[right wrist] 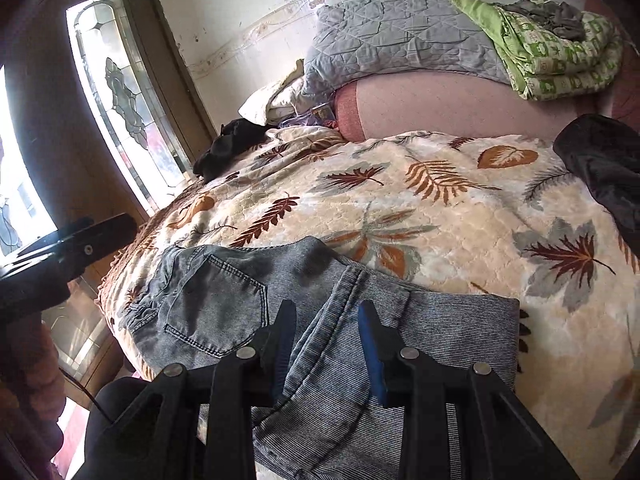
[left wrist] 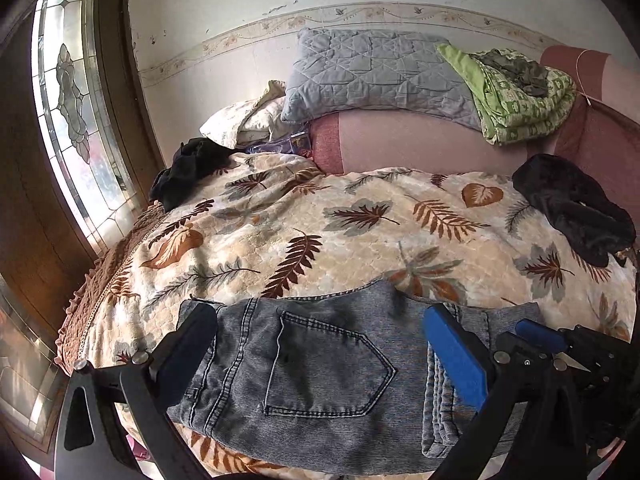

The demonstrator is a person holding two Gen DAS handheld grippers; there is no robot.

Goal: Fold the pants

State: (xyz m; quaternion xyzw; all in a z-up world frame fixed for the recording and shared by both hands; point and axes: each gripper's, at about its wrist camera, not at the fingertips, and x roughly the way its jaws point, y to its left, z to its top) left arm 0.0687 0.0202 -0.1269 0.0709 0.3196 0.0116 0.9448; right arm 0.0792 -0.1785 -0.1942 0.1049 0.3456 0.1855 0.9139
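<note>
Altogether one jeans (left wrist: 320, 364), two black garments (left wrist: 188, 168)

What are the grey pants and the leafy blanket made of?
The pants look like denim, faded grey-blue: stitched seams, a sewn back pocket, and a fine ribbed weave on the turned-over part. The leafy blanket looks like soft plush fleece, printed with brown and grey leaves; its surface is puffy and pebbled. The exact fibre cannot be told from here.
</note>
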